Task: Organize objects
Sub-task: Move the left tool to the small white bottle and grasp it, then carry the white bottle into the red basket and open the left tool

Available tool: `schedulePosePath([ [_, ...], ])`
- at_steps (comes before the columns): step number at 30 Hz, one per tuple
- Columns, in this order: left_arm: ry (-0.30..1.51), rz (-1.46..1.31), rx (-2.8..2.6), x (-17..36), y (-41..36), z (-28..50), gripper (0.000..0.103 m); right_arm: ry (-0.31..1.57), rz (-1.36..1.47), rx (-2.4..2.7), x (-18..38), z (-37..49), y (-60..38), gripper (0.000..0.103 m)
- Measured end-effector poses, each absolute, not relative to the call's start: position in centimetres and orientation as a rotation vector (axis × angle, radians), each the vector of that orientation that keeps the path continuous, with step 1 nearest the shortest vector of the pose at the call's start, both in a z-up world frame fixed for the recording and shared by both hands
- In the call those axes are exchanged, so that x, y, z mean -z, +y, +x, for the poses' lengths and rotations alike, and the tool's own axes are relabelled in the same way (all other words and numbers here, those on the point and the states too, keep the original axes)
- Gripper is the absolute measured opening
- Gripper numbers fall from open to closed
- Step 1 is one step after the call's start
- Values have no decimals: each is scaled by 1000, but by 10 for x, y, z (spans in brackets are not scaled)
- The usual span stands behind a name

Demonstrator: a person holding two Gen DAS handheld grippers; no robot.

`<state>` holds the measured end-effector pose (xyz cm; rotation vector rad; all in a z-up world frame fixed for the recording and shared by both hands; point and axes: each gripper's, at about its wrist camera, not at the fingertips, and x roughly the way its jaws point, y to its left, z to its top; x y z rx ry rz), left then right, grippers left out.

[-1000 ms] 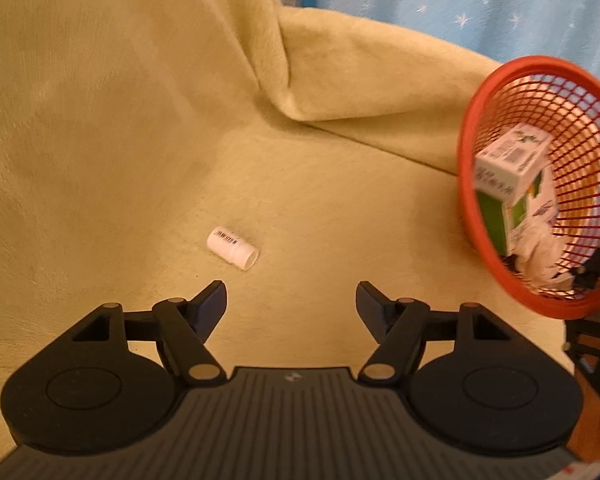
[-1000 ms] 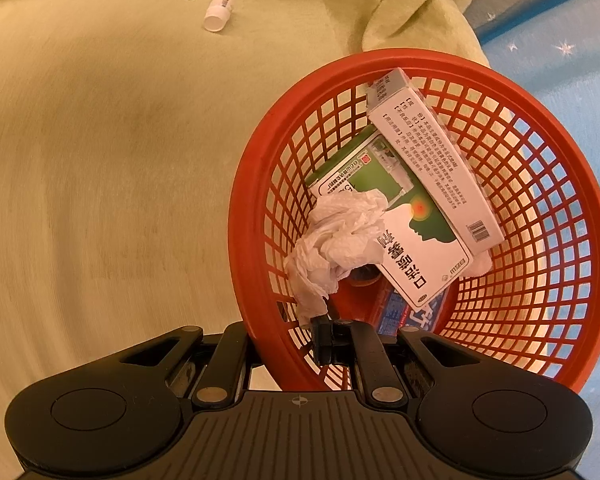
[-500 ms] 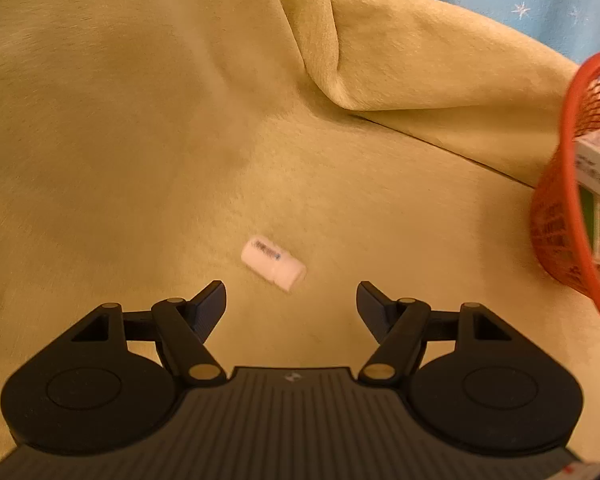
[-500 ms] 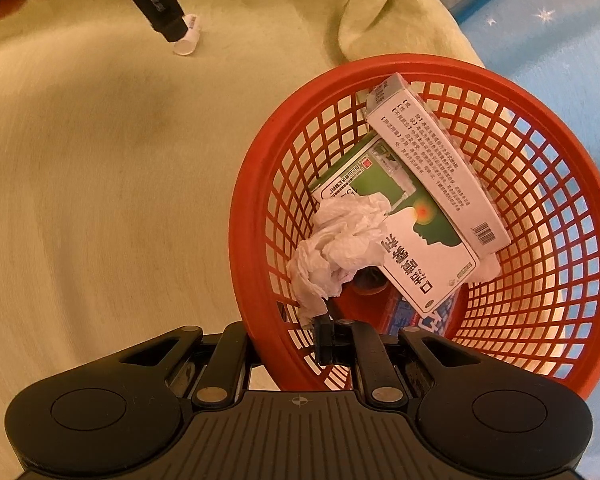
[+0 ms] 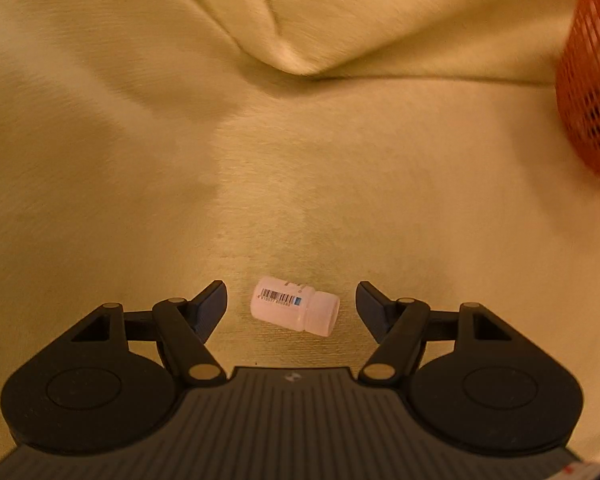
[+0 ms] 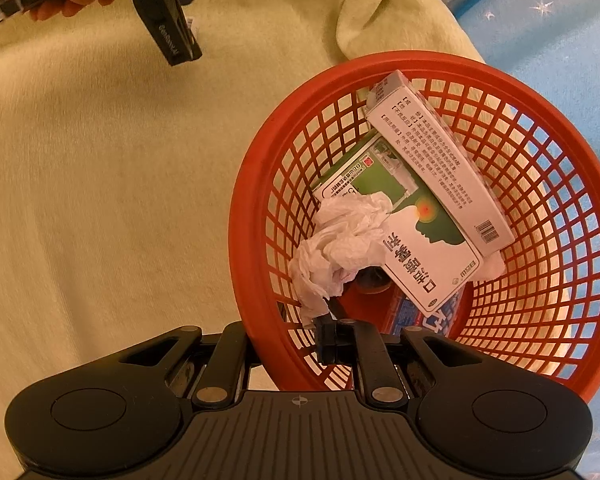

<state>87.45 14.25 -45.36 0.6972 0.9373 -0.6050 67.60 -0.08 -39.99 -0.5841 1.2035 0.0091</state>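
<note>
While the left claw stands wide open low over the yellow-green blanket, a small white pill bottle lies on its side between the two fingers, touching neither, cap toward the right finger. The right claw is clamped on the near rim of the red mesh basket, one finger inside and one outside. Beyond it sit a crumpled tissue, a green-and-white box and a white box, with perhaps another blue packet underneath.
</note>
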Motion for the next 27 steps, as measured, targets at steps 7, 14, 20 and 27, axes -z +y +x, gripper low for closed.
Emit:
schedulePosePath([
  [7, 984, 738, 661, 462, 143, 878, 58, 1205, -582, -13, 395, 668, -11, 10],
  [14, 1000, 736, 648, 459, 143, 875, 43, 1211, -581, -14, 395, 671, -13, 10],
  [20, 1017, 707, 620, 455, 150, 868, 43, 1212, -597, -17, 398, 669, -11, 10],
  [27, 1005, 685, 643, 435, 152, 853, 43, 1213, -612, -20, 400, 670, -11, 10],
])
